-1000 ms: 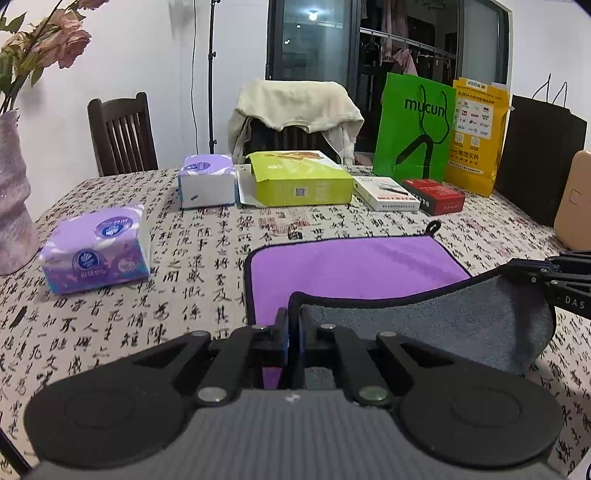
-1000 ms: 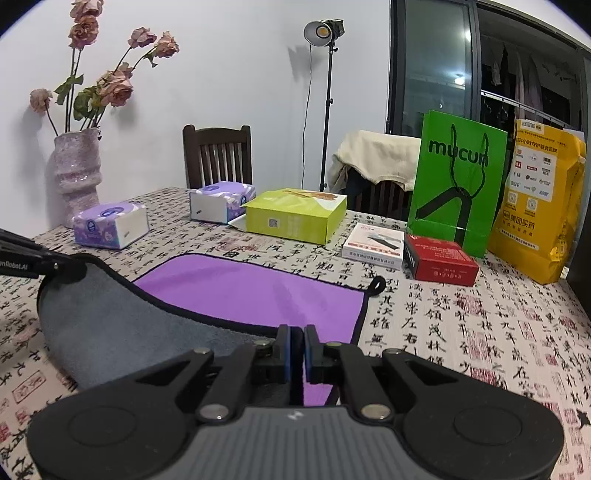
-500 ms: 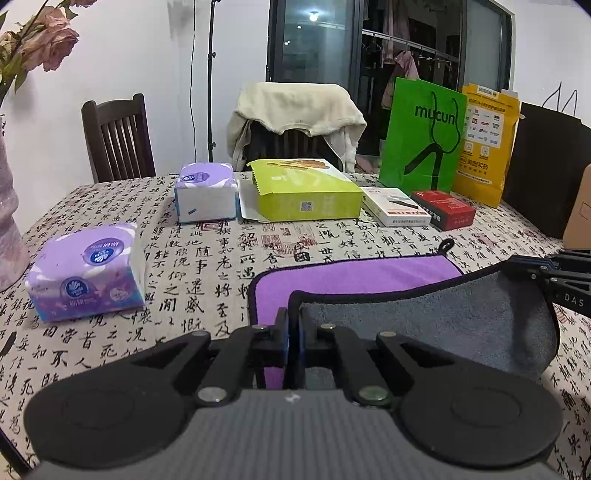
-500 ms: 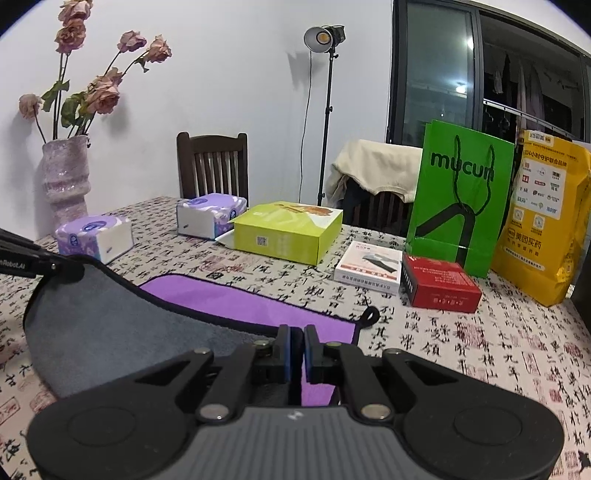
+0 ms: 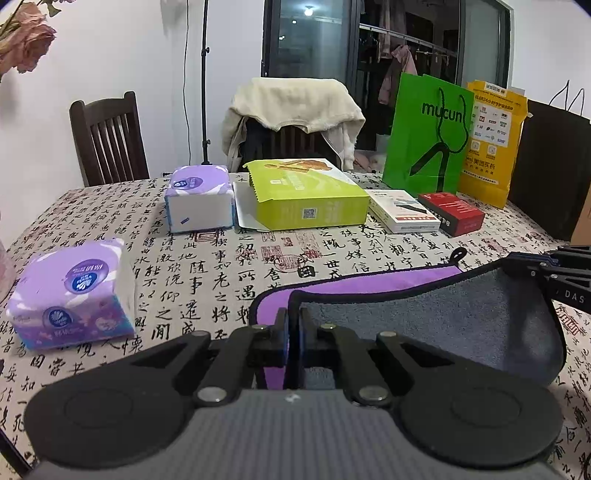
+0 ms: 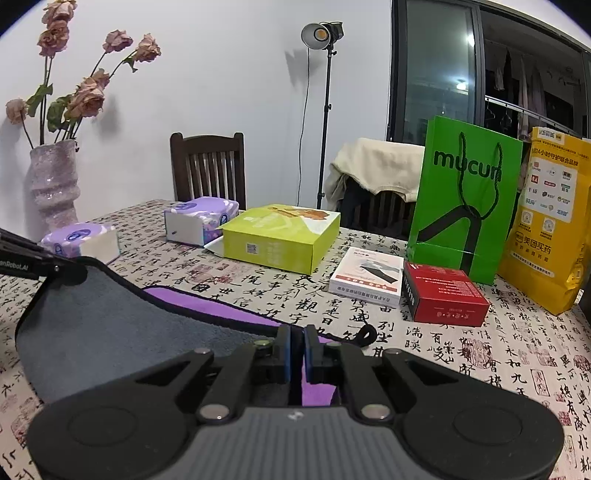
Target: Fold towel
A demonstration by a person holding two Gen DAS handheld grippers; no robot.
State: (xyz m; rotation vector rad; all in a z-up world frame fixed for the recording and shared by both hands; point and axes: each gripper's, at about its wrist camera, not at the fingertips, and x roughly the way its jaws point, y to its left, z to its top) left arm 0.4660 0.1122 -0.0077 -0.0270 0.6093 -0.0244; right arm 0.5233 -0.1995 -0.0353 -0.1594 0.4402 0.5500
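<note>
We have carried the towel (image 5: 424, 325) edge farther forward; left gripper (image 5: 293, 328) and right gripper (image 6: 297, 343) each pinch a corner, fold half complete.

2 tissue packs (image 5: 70, 291) sit left on the table (image 5: 221, 266); a lime box (image 5: 306, 195), white box (image 5: 402, 210) and red box (image 5: 452, 212) lie far.

**Dim dining room behind a calligraphy-print table**

A white wall (image 6: 229, 74) fills the upper left. A studio lamp (image 6: 321, 35) glows on its stand at top centre. Dark glass doors (image 6: 436, 70) stand upper right. Two wooden chairs (image 6: 208, 166) sit behind the table (image 6: 461, 350), one draped with cream cloth (image 5: 295, 99).
</note>
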